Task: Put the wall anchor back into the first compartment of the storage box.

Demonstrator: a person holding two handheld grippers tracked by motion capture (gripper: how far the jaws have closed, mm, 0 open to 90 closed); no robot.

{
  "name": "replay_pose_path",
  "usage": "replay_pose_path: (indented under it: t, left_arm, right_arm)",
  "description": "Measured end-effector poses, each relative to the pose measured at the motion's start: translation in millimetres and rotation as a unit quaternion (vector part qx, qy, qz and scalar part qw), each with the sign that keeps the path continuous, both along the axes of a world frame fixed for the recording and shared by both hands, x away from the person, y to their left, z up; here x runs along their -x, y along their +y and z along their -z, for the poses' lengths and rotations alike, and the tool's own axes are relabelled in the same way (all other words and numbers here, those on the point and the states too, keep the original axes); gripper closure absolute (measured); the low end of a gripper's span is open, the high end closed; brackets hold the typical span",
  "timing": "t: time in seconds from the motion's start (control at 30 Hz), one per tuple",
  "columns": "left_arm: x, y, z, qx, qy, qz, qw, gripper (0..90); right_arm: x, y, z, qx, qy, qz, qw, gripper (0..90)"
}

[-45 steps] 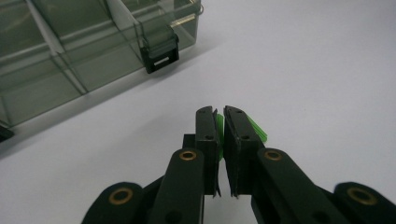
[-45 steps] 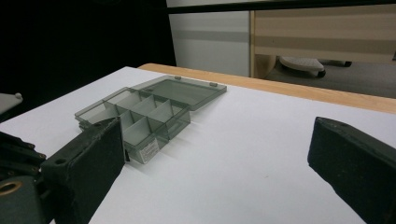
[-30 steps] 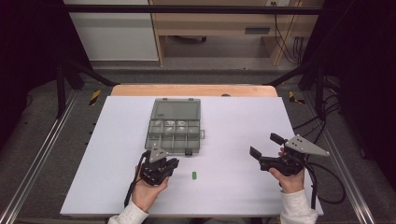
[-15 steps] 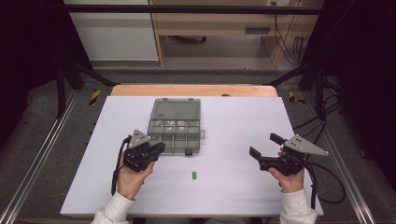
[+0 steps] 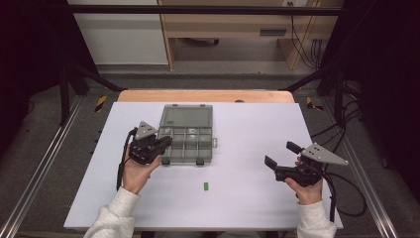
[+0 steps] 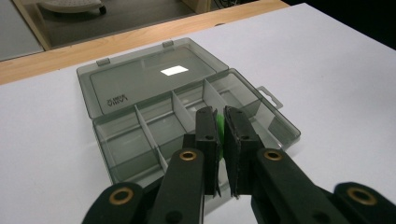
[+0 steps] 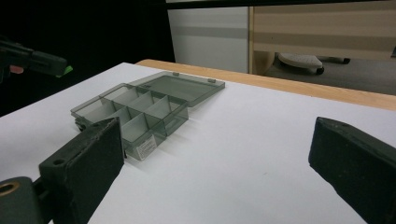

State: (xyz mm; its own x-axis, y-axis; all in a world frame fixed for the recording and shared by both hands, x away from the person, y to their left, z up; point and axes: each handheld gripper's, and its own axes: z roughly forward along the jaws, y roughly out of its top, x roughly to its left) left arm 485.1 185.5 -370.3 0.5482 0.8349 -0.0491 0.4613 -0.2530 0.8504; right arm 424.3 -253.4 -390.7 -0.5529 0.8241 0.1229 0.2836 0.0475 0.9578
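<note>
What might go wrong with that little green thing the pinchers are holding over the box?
The left gripper pinches the small green piece by a thin sliver above the open grey plastic compartment box, so it might slip early and bounce out or into the wrong cell. A second green piece lies loose on the white table.

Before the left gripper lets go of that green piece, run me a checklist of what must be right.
1. Organizer box lid open, lying flat behind the tray: ok.
2. Left gripper shut on a small green piece: ok.
3. Left gripper over the compartments: ok by the left gripper view, but which compartment it is over: cannot tell.
4. Compartments clear to receive it: they look empty: ok.
5. Right gripper open and well away from the box: ok.
6. Second green piece on the white table, not yet picked up: not ok.
</note>
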Motion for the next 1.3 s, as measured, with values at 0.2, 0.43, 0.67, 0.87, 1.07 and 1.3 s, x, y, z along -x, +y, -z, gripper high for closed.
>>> replay_pose_path:
  t: [0.2,0.43,0.67,0.87,1.07,1.3]
  left_arm:
    - [-16.0,5.7,-2.9,0.005,0.001,-0.005,1.0,84.1]
    - [-39.3,14.3,-5.1,0.001,-0.001,-0.015,0.9999,84.1]
    - [-56.8,15.0,-3.1,-0.01,0.0,-0.022,0.9997,84.1]
    - [-70.2,16.5,8.6,-0.022,0.01,-0.027,0.9993,84.1]
    - [-78.7,18.9,21.7,-0.031,0.016,-0.034,0.9988,84.1]
    - [-84.3,22.9,38.4,-0.043,0.032,-0.042,0.9977,84.1]
  right_arm:
    - [-0.7,0.5,0.7,0.002,-0.001,-0.001,1.0,3.7]
    - [-0.7,0.2,0.8,0.002,-0.001,-0.001,1.0,3.7]
    - [-1.0,0.6,1.3,0.004,-0.001,-0.001,1.0,3.7]
    - [-0.9,0.3,0.8,0.001,-0.001,0.0,1.0,3.7]
    - [-0.8,-0.1,1.1,0.003,0.0,0.0,1.0,3.7]
    - [-0.9,0.1,1.2,0.003,0.0,-0.001,1.0,3.7]
